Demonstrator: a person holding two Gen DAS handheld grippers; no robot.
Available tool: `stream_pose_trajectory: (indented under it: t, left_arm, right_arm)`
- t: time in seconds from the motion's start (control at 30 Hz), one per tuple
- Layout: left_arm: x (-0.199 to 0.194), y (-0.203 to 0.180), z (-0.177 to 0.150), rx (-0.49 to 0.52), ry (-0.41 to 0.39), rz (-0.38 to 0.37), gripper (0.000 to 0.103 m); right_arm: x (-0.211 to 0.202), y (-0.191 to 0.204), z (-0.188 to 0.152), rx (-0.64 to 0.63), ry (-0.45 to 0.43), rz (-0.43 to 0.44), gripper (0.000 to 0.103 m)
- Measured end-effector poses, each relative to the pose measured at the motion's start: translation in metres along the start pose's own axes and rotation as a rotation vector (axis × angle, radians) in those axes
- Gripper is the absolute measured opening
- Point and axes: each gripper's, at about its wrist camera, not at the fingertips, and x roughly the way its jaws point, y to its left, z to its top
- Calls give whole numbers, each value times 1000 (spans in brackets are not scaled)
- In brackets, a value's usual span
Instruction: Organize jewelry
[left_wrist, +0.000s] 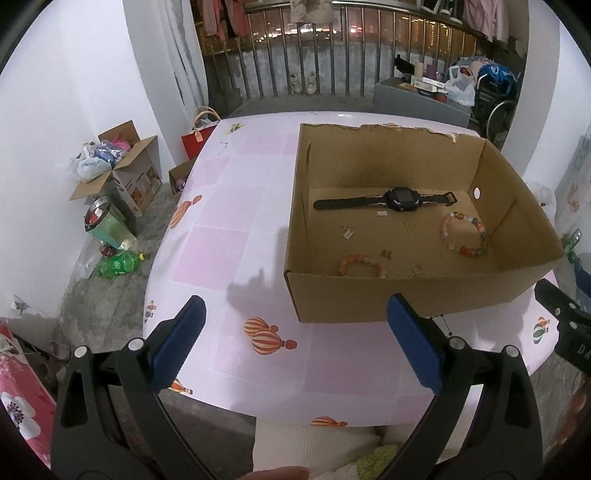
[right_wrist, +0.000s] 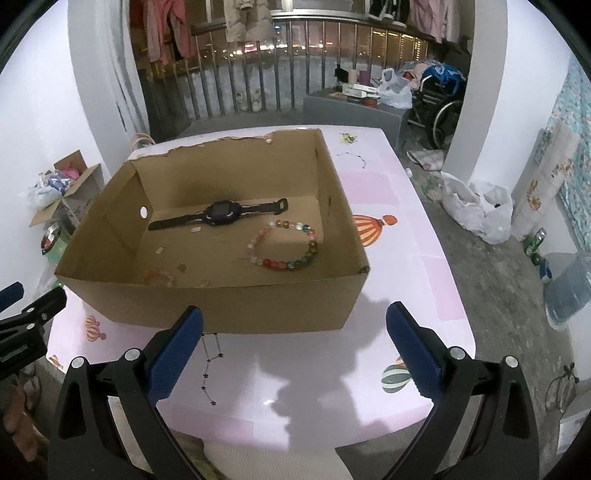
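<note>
1. Two tongs up, both mine: left gripper (left_wrist: 295, 343) spread wide with nothing between its blue pads, and right gripper (right_wrist: 293, 347) just as wide and just as bare, both hanging over the near edge of the table (left_wrist: 236, 206).
2. Straight past them, at twelve o'clock, sits the cardboard box (right_wrist: 221, 306), open-topped, its far rim torn.
3. Inside, nearest me, a pale orange bead bracelet (left_wrist: 364, 264) lies against the front wall.
4. At about two o'clock from it, the multicoloured bead bracelet (right_wrist: 286, 245) lies flat in a ring on the box floor.
5. Small metal bits, maybe earrings (left_wrist: 347, 232), are scattered between them; too tiny to tell.
6. Farthest back, the dark wristwatch (right_wrist: 221, 214) lies with its strap stretched across the box.
</note>
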Motion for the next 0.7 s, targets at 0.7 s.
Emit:
stream_pose_trajectory:
  t: [0.7]
  left_arm:
    - [17, 12, 0, -4, 47, 35, 95]
  right_arm:
    - [14, -4, 1, -13, 45, -19, 97]
